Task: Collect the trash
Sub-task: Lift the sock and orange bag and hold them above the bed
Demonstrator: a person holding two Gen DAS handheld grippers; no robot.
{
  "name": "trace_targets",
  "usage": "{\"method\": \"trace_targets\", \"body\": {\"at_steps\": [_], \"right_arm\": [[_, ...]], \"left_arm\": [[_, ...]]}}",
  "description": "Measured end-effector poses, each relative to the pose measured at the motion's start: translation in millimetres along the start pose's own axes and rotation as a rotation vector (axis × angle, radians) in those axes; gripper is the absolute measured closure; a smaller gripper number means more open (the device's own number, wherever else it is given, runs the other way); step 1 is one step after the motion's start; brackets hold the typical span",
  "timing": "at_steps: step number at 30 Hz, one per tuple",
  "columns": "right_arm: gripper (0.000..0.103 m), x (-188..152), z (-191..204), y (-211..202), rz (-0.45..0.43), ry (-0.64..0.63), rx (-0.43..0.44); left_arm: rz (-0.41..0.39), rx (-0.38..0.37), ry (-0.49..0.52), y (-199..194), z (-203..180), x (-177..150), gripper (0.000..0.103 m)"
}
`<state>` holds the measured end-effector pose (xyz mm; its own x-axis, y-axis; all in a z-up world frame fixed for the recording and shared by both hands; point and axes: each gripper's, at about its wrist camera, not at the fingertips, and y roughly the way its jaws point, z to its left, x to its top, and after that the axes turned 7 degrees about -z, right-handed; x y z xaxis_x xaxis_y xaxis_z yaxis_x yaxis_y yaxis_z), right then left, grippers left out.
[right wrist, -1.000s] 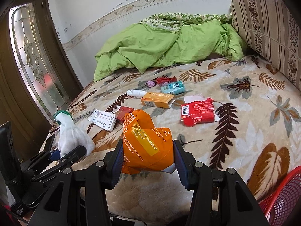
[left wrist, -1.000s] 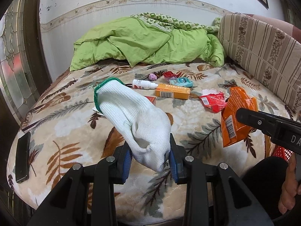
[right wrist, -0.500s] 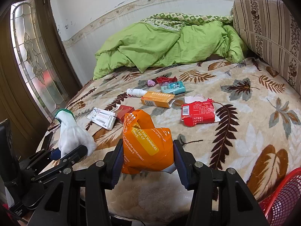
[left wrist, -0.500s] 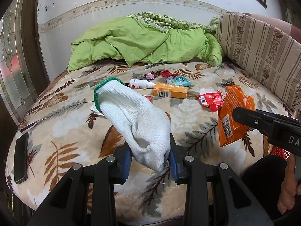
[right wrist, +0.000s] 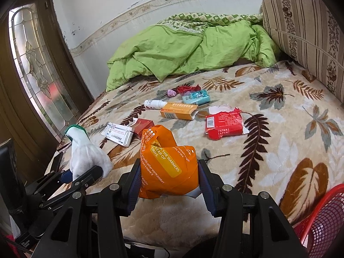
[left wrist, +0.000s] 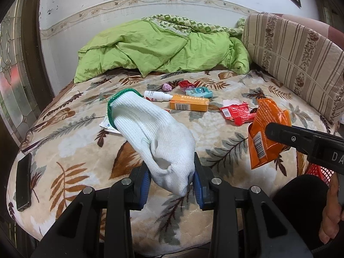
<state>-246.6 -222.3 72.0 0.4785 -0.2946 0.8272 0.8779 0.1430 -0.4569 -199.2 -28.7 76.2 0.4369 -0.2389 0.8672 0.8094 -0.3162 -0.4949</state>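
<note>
Right wrist: leaf-patterned bed [right wrist: 279, 129], green quilt [right wrist: 182, 51].

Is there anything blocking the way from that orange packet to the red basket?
Nothing visible does. The right gripper holds the orange packet above the blanket, and the red basket sits at the bed's near edge to its right, with only open blanket between.

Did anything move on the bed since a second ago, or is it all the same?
Almost nothing changed. The left gripper stays shut on the white glove, and the right gripper stays shut on the orange packet. Nothing was picked up or let go. The litter on the bed lies where it did.
</note>
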Motion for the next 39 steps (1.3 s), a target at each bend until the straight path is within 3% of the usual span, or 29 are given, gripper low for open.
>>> {"method": "trace_targets", "body": {"at_steps": [39], "right_arm": [[0.05,-2.0,0.9,-5.1,0.015,0.019,-0.001]], "left_arm": [[0.006,-0.025,0.009,-2.9,-8.8,-2.6,0.07]]}}
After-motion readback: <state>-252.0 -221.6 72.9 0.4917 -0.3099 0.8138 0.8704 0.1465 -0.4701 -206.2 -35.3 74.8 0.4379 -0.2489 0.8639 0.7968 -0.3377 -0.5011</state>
